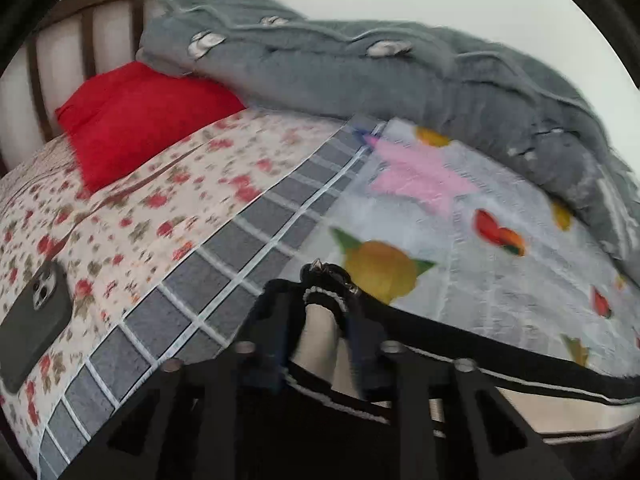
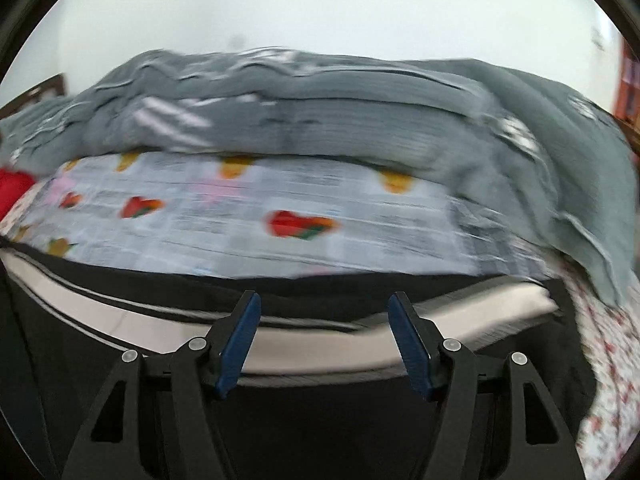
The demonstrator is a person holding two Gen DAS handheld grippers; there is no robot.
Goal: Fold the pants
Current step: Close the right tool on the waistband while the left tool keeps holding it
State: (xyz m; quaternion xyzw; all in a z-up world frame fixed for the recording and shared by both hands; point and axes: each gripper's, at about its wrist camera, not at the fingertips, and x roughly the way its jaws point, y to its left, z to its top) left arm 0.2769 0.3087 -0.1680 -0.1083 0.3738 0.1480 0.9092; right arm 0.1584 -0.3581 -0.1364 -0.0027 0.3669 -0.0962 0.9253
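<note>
Two grippers are working low in frame: the left gripper point(image 1: 326, 304) is pinching the black pants' point(image 1: 500, 364) bunched end, while the right gripper point(image 2: 324, 336) is hanging spread above them. Pants are stretching left-to-right across the fruit-print sheet point(image 1: 460, 240), grey duvet point(image 1: 360, 76) behind.

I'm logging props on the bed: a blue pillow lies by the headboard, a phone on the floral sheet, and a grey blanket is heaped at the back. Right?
Not quite: the pillow is red, not blue, as the left wrist view shows. It does lie by the headboard, with the phone on the floral sheet and the grey blanket heaped at the back.
</note>
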